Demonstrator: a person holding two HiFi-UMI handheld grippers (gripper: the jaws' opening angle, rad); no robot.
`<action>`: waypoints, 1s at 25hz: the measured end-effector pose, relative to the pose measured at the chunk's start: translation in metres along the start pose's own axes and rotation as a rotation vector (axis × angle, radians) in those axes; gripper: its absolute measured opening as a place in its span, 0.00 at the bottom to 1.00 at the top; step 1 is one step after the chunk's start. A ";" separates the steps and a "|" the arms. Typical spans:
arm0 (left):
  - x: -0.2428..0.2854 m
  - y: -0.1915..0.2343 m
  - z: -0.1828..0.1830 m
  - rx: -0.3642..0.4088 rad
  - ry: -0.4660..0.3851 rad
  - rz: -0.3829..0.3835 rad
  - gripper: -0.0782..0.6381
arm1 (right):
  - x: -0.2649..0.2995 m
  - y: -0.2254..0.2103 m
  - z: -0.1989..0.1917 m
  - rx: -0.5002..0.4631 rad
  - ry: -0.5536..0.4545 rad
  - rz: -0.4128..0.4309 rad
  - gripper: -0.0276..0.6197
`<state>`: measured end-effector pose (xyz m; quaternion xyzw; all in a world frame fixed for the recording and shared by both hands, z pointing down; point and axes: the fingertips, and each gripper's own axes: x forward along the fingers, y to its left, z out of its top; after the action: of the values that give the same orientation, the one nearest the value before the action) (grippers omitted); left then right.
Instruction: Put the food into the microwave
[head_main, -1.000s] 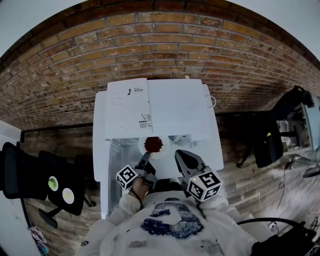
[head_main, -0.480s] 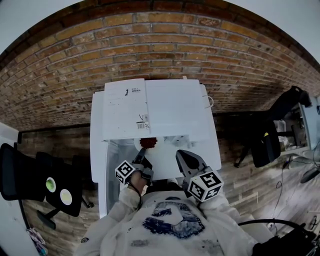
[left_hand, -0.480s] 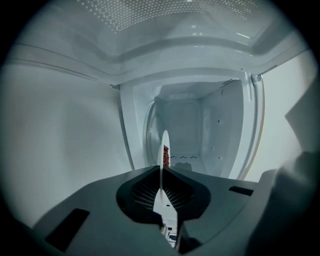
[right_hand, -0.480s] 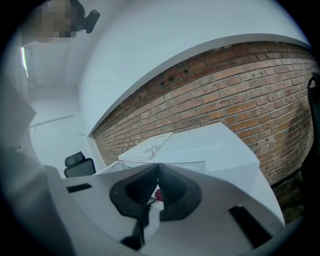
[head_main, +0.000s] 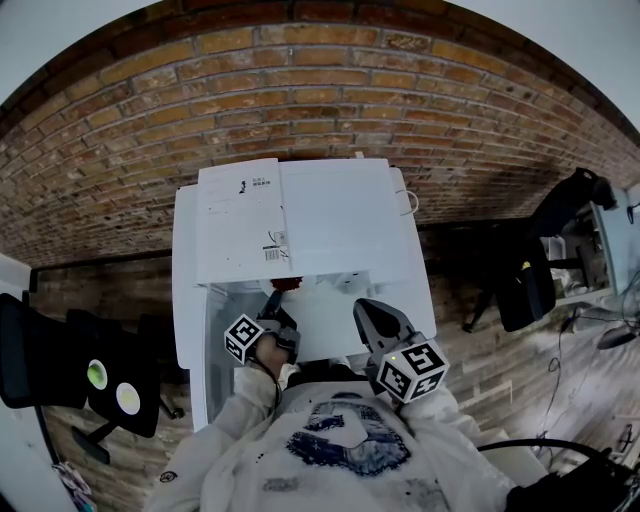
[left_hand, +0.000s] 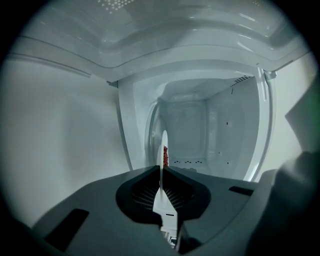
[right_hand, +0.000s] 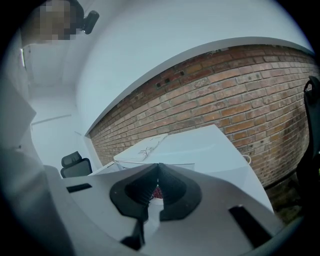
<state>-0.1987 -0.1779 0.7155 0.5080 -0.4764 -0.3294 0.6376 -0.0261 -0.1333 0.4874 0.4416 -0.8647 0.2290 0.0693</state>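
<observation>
Food (left_hand: 165, 156): a small red heap on a white plate (left_hand: 161, 200), right at the mouth of the microwave (head_main: 345, 215), under its top front edge.
Handling: the plate looks stiff, light and smooth, probably slippery. A pinch on the rim suits it, kept level so the food does not slide.
Left gripper (head_main: 272, 308): clamped on the plate's near rim, at the microwave's opening.
Right gripper (right_hand: 158, 167): jaws together on nothing, just in front of the microwave.
Microwave: door open.

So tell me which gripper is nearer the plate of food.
Left. The left gripper grips the plate by its rim at the microwave opening; the right gripper hangs apart, right of the plate, shut, empty.
</observation>
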 end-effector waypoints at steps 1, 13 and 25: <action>0.001 0.001 0.000 -0.002 -0.002 0.004 0.13 | 0.000 -0.001 0.000 0.000 0.000 -0.001 0.06; 0.007 0.009 0.001 -0.007 -0.007 0.000 0.13 | 0.002 -0.004 -0.001 0.009 0.012 0.007 0.06; 0.012 0.009 -0.001 0.031 0.027 0.000 0.21 | 0.004 -0.004 -0.002 0.015 0.015 0.011 0.06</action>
<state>-0.1941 -0.1858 0.7269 0.5222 -0.4727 -0.3152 0.6360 -0.0254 -0.1379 0.4917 0.4358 -0.8648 0.2393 0.0709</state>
